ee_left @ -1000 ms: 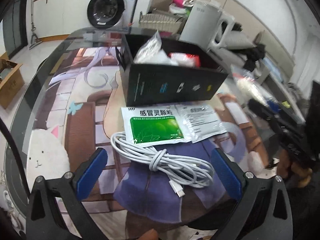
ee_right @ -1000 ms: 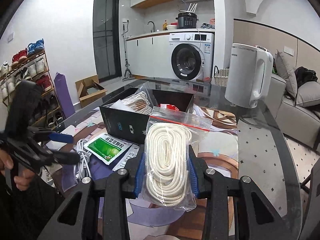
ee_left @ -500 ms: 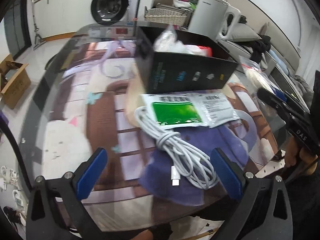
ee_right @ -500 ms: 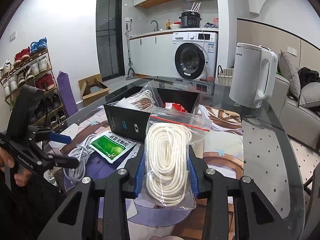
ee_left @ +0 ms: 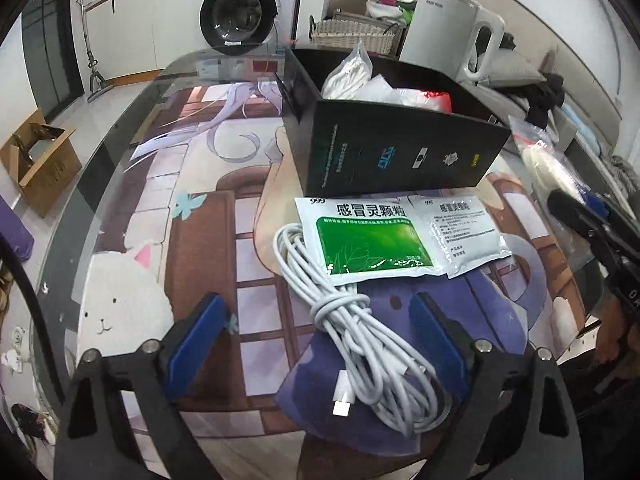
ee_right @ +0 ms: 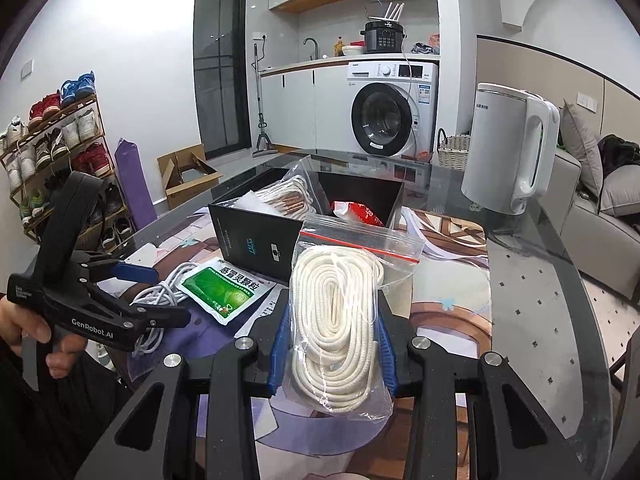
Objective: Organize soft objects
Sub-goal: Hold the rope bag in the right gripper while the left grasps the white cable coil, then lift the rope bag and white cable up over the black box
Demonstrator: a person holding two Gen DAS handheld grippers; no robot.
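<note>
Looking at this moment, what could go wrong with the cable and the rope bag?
1. The left gripper straddles the white cable bundle, its jaws just closing; loose loops and the plug end may slip out.
2. The cable runs under the green sachet, so lifting may drag it.
3. The right gripper pinches the rope bag low; its top may flop.

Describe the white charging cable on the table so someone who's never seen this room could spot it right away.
Find the black open box on the glass table. In front of it lie two sachets, and the white cable is a knotted bundle with its far end tucked under the green sachet. Unlike the bagged white rope, it is loose, smooth, and ends in a plug.
</note>
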